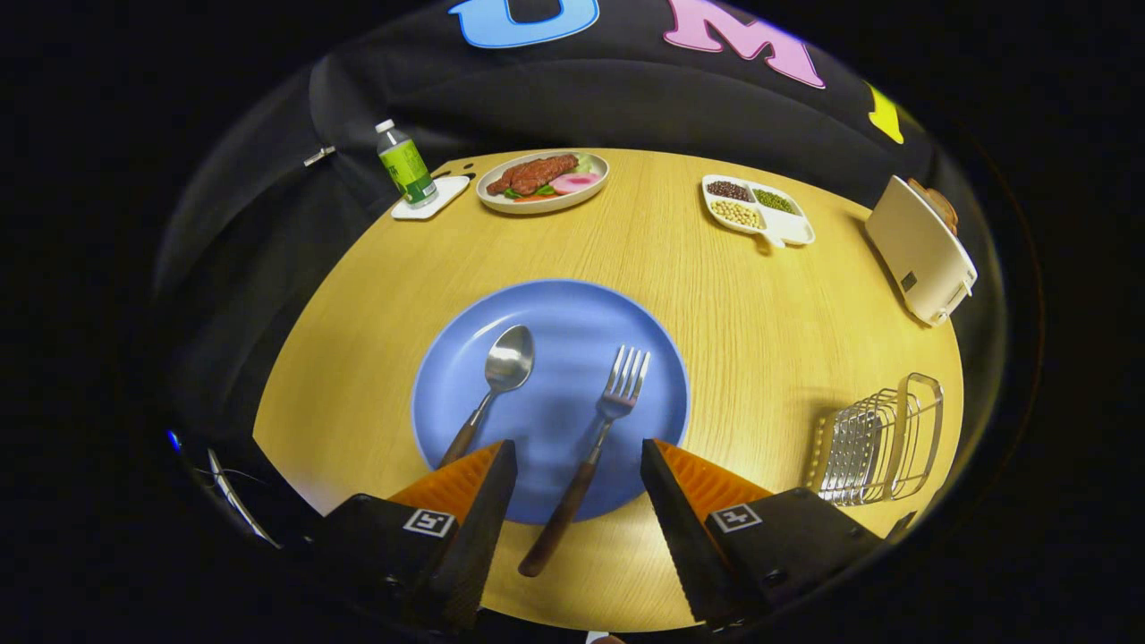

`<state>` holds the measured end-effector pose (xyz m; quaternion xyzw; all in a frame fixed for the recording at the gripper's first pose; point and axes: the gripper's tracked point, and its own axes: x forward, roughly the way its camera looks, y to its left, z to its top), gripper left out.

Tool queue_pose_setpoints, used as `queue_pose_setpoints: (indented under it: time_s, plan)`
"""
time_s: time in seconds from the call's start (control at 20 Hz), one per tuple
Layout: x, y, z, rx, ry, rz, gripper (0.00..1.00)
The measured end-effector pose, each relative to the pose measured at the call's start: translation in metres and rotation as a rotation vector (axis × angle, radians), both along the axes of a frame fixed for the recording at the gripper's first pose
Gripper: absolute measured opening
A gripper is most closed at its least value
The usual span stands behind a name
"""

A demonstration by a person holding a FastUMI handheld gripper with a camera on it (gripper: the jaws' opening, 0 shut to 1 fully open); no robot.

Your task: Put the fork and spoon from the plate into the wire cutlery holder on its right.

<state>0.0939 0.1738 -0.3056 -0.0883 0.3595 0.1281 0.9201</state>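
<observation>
Now fork [597, 438] lengthwise between spread fingers [490, 501], tines away, spoon [494, 385] alongside.

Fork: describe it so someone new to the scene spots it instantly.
On the wooden table, find the big blue plate. The fork lies on its right half, wooden handle overhanging the near rim between the open gripper fingers. Unlike the round-bowled spoon beside it, it has tines.

Round wooden table [716, 295], black cloth wall [626, 98]
</observation>
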Motion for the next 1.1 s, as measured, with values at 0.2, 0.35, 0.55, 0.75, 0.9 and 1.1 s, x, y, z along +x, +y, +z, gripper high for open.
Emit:
queue_pose_setpoints:
  time_s: [0.2,0.35,0.55,0.75,0.9,1.1]
  plan:
    - [0.003,0.003,-0.02,-0.036,0.058,-0.009,0.66]
    - [0.004,0.002,-0.028,-0.064,0.111,-0.057,0.48]
    - [0.01,0.002,-0.033,-0.049,0.16,-0.081,0.17]
    - [0.002,-0.001,-0.032,-0.069,0.197,-0.01,0.09]
    - [-0.009,-0.004,-0.022,-0.052,0.232,0.014,0.07]
    - [-0.025,-0.017,0.022,-0.058,0.213,0.064,0.07]
